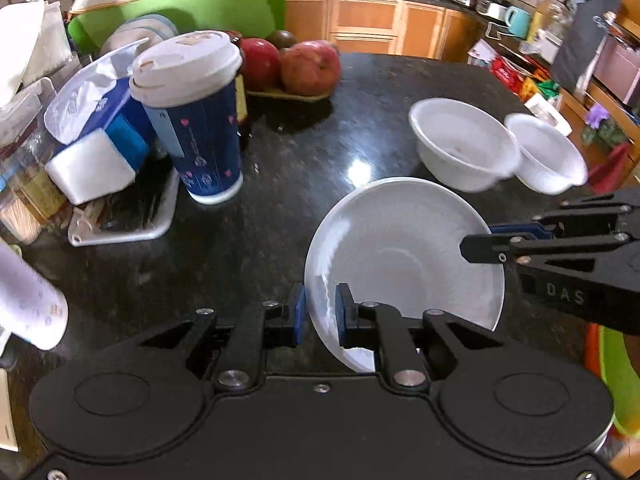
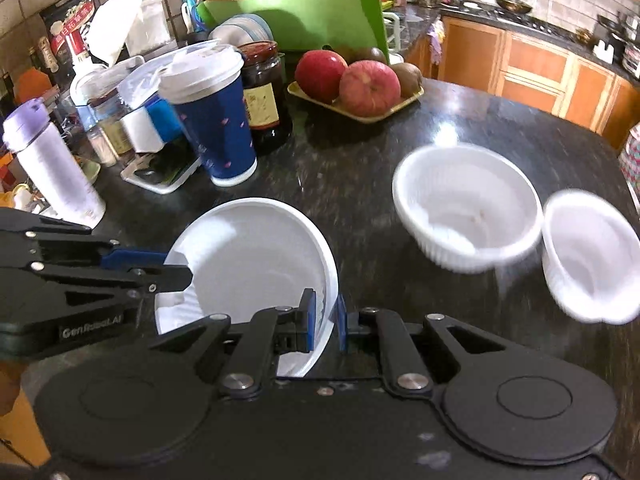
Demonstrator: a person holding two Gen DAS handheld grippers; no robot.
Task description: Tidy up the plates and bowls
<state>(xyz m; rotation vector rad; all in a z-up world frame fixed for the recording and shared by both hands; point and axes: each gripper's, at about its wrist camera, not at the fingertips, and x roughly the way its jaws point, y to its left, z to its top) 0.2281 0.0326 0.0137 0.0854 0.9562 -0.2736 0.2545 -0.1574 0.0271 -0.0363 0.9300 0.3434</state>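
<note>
A white plate (image 1: 400, 248) hangs tilted above the dark counter, held from both sides. My left gripper (image 1: 320, 310) is shut on its left rim, the blue pads pinching the edge. My right gripper (image 2: 325, 316) is shut on the opposite rim of the same plate (image 2: 248, 248). Each gripper also shows in the other view: the right gripper (image 1: 476, 242) comes in from the right, the left gripper (image 2: 176, 270) from the left. Two white bowls stand side by side on the counter beyond the plate, a larger bowl (image 2: 468, 208) (image 1: 464, 144) and a smaller bowl (image 2: 592, 256) (image 1: 546, 156).
A blue paper cup (image 1: 196, 120) with a white lid stands left of the plate, next to a tissue pack (image 1: 96, 120) and a dark jar (image 2: 262, 88). A tray of apples (image 2: 360, 84) sits further back. A green cutting board (image 2: 304, 12) leans behind. A white bottle (image 2: 56, 168) stands at the far left.
</note>
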